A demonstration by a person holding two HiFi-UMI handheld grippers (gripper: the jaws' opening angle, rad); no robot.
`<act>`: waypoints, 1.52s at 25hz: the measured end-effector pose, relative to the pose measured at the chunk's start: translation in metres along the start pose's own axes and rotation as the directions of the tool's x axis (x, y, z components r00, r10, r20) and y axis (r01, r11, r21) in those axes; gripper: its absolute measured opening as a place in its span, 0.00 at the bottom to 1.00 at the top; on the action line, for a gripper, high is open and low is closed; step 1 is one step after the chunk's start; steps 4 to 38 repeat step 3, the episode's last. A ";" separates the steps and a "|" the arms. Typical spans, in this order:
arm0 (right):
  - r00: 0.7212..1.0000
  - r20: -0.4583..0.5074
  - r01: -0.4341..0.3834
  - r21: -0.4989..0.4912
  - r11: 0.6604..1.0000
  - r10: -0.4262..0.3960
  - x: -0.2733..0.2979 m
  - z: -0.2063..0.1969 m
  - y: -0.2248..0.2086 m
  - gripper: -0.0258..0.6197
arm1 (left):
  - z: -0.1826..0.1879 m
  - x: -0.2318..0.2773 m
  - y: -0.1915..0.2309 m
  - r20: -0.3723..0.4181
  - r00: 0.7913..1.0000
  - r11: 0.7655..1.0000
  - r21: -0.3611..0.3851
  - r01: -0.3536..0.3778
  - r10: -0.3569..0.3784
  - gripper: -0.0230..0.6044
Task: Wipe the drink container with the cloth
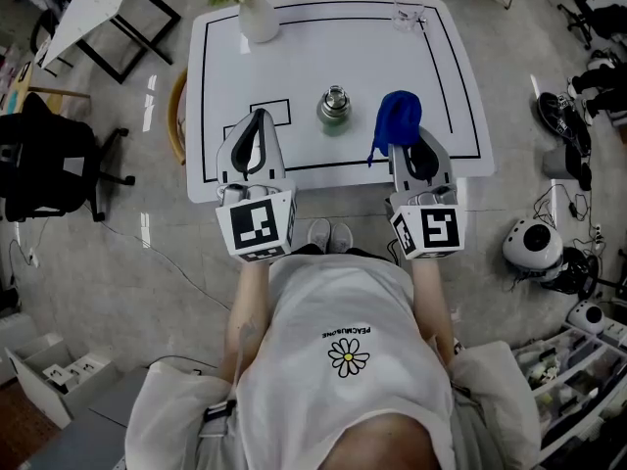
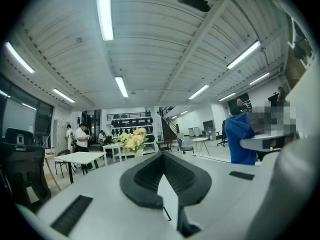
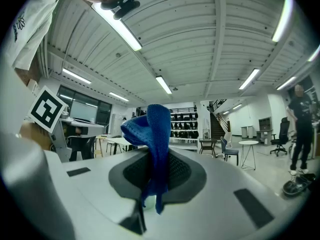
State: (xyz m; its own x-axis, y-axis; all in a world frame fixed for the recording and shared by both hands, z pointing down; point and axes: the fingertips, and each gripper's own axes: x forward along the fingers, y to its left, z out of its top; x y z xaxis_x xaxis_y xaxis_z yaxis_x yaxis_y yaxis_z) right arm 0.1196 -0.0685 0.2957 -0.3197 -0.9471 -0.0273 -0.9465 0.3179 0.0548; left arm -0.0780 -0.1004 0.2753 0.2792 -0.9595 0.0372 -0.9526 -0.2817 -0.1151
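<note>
Holding cloth (image 1: 396, 117) pinched in right gripper (image 1: 411, 151); wiping not begun. Your left gripper (image 1: 257, 123) pressed together, empty. Drink container (image 1: 335, 107) stands on table (image 1: 451, 67) between both. Next: carry cloth left onto it.

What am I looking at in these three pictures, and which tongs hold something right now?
A person stands at a white table with a hand-held tool in each hand; each tool ends in two-jaw tongs. The head view looks down from the person's head. The other two views come from cameras riding on each tool, looking along its jaws. The left tongs are shut and empty. The right tongs are shut on a blue cloth, which sticks up from between the jaws. On the table stand a drink container, between the two tools and a little beyond them, a vase of flowers at the far left, and a clear glass at the far right. The cloth is not touching the container.
</note>
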 end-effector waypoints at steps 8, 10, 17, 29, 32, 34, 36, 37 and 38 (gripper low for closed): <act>1.000 -0.008 0.001 0.001 1.000 -0.001 0.001 -0.003 -0.002 0.11 | -0.001 0.002 0.000 0.000 1.000 1.000 0.001 -0.001 0.001 0.03; 1.000 -0.008 0.001 0.001 1.000 -0.001 0.001 -0.003 -0.002 0.11 | -0.001 0.002 0.000 0.000 1.000 1.000 0.001 -0.001 0.001 0.03; 1.000 -0.008 0.001 0.001 1.000 -0.001 0.001 -0.003 -0.002 0.11 | -0.001 0.002 0.000 0.000 1.000 1.000 0.001 -0.001 0.001 0.03; 1.000 -0.008 0.001 0.001 1.000 -0.001 0.001 -0.003 -0.002 0.11 | -0.001 0.002 0.000 0.000 1.000 1.000 0.001 -0.001 0.001 0.03; 1.000 -0.008 0.001 0.001 1.000 -0.001 0.001 -0.003 -0.002 0.11 | -0.001 0.002 0.000 0.000 1.000 1.000 0.001 -0.001 0.001 0.03; 1.000 -0.008 0.001 0.001 1.000 -0.001 0.001 -0.003 -0.002 0.11 | -0.001 0.002 0.000 0.000 1.000 1.000 0.001 -0.001 0.001 0.03; 1.000 -0.008 0.001 0.001 1.000 -0.001 0.001 -0.003 -0.002 0.11 | -0.001 0.002 0.000 0.000 1.000 1.000 0.001 -0.001 0.001 0.03; 1.000 -0.008 0.001 0.001 1.000 -0.001 0.001 -0.003 -0.002 0.11 | -0.001 0.002 0.000 0.000 1.000 1.000 0.001 -0.001 0.001 0.03; 1.000 -0.008 0.001 0.001 1.000 -0.001 0.001 -0.003 -0.002 0.11 | -0.001 0.002 0.000 0.000 1.000 1.000 0.001 -0.001 0.001 0.03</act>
